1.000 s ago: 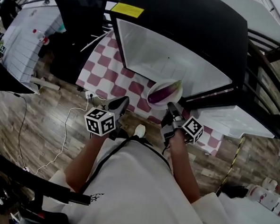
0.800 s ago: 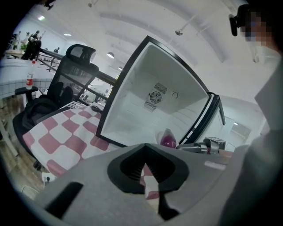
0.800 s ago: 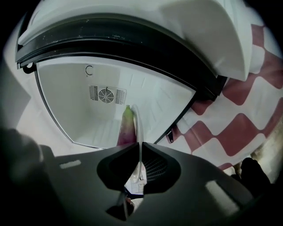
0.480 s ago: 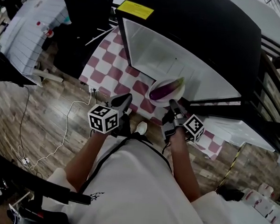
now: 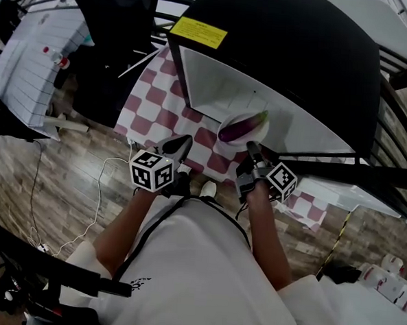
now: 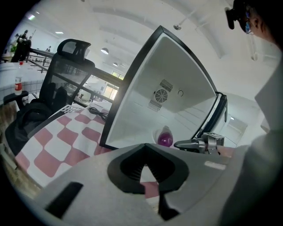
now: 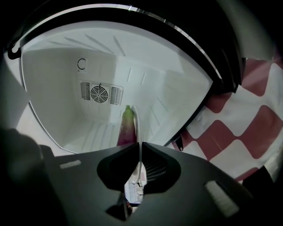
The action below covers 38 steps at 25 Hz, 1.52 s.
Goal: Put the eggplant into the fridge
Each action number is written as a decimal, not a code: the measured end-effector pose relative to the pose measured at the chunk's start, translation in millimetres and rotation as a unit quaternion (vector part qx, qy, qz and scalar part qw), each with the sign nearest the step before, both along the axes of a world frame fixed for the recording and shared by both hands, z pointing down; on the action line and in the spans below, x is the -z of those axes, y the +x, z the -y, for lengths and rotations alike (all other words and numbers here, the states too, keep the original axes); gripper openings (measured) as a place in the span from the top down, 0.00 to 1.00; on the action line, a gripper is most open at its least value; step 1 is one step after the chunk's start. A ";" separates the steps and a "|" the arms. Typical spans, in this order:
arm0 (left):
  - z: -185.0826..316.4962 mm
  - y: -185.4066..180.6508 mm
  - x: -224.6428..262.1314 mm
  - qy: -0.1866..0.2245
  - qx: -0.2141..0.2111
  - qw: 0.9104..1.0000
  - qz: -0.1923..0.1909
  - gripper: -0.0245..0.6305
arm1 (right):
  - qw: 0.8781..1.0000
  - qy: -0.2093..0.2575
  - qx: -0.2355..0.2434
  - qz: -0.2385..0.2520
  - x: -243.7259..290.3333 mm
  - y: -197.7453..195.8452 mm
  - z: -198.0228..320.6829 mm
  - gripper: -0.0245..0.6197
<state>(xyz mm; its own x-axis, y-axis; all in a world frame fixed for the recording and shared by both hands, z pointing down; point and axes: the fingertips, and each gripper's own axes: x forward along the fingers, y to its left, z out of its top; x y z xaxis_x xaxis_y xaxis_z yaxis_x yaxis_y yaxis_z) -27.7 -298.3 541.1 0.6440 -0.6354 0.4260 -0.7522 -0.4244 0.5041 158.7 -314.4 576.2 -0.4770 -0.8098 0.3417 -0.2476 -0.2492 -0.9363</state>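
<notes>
The right gripper (image 5: 251,149) pinched the shallow white bowl (image 5: 224,135) by its near rim, with the purple eggplant (image 5: 244,126) inside, at the black fridge (image 5: 222,84) floor's front edge. Such a one-edge hold could let it tip and spill — the left gripper (image 5: 175,147) was closed and empty.

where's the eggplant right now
Head view, centre: the eggplant lies on a plate that the right gripper holds by the rim, at the open fridge's front edge.

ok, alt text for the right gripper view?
The right gripper pinches the rim of a white plate carrying a purple eggplant, pointed into an open fridge with a white interior. A red-and-white checked cloth shows at right.
</notes>
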 end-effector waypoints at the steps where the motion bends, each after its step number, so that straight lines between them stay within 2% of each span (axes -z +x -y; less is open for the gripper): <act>1: 4.7 -1.9 -0.3 0.001 -0.003 1.000 0.001 0.96 | 1.000 0.001 -0.002 -0.001 -1.6 -1.2 4.3 0.92; 19: 46.4 -37.3 -6.3 -0.003 -0.016 1.000 0.012 0.96 | 1.000 -0.008 -0.022 -0.005 -50.6 -14.6 51.8 0.92; 38: 62.3 -46.6 -9.6 -0.010 -0.029 0.999 0.022 0.96 | 1.000 -0.009 -0.026 -0.012 -74.3 -18.0 78.0 0.92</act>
